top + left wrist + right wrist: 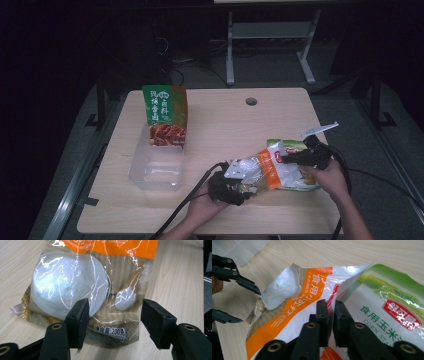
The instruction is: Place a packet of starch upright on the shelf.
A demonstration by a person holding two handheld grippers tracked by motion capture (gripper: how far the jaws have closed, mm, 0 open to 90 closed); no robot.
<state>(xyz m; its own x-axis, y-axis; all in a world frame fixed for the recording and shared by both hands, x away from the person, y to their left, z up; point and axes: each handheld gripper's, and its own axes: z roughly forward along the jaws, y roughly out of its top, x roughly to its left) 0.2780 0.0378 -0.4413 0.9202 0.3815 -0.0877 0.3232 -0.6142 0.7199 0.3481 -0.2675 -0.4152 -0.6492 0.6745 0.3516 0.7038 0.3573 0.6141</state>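
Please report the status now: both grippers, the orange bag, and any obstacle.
Left gripper open, jaws astride the orange bag's bottom end. Right gripper shut on its top edge. Green bag lies beside, touching.

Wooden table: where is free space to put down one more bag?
The light wooden table is bare between the clear plastic container and the orange-banded bag, up to the round cable hole. The near right is crowded: both bags, including the green-topped bag, and both grippers.
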